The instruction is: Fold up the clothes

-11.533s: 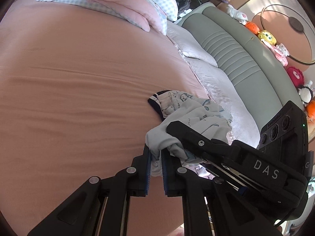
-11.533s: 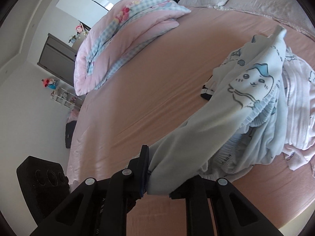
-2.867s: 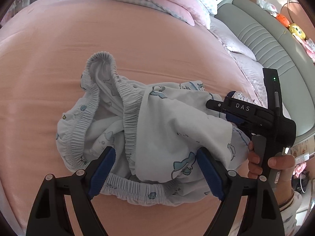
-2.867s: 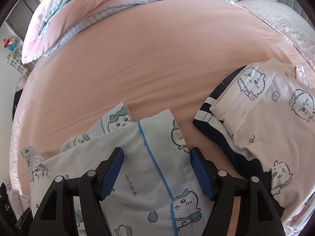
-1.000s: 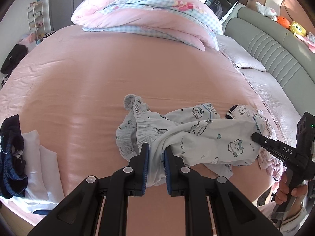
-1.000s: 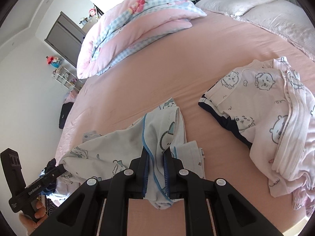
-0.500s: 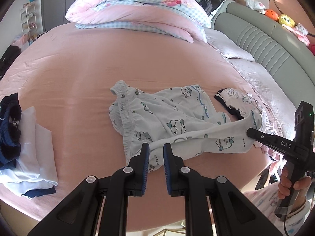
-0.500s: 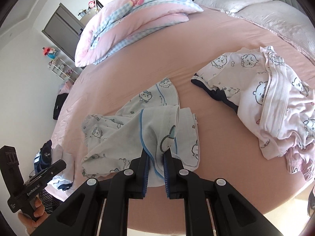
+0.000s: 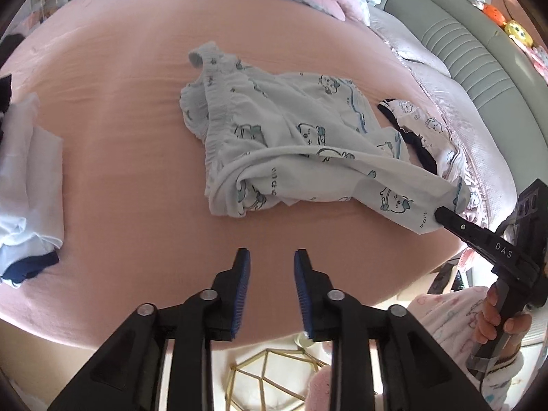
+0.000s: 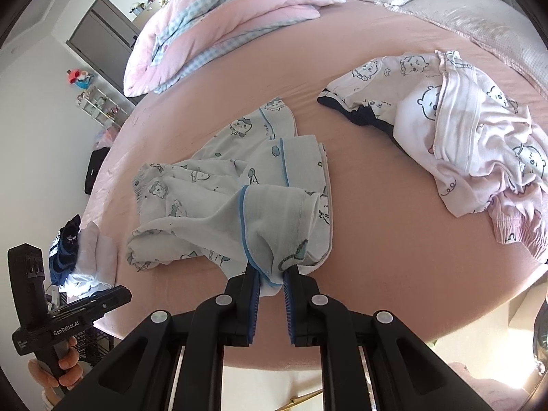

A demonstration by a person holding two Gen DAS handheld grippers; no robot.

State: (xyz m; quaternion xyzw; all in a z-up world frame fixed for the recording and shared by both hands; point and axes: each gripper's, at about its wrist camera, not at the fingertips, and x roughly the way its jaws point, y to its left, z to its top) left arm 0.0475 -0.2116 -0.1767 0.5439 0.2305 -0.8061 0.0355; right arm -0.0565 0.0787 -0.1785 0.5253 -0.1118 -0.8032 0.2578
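A pink bed (image 9: pixel 113 109) fills both views, and the pale blue printed shorts (image 9: pixel 274 137) lie crumpled near its middle, in the centre of the left wrist view. Their long axis runs from the gathered waistband at the upper left of that frame down to one leg end at the right edge. That leg end is pinched between the pressed-together pads of the right gripper (image 10: pixel 270 282), so the right hand has the cloth. The left gripper (image 9: pixel 270 282) hangs just below the heap at bottom centre; its jaws are opening with nothing between them. The waistband end is the free one, lying up-frame from it.

Only the right wrist view shows the pinch itself and the whole pink printed garment (image 10: pixel 462 144) at upper right. Only the left wrist view shows the white folded pile (image 9: pixel 30 171) at the left edge clearly.
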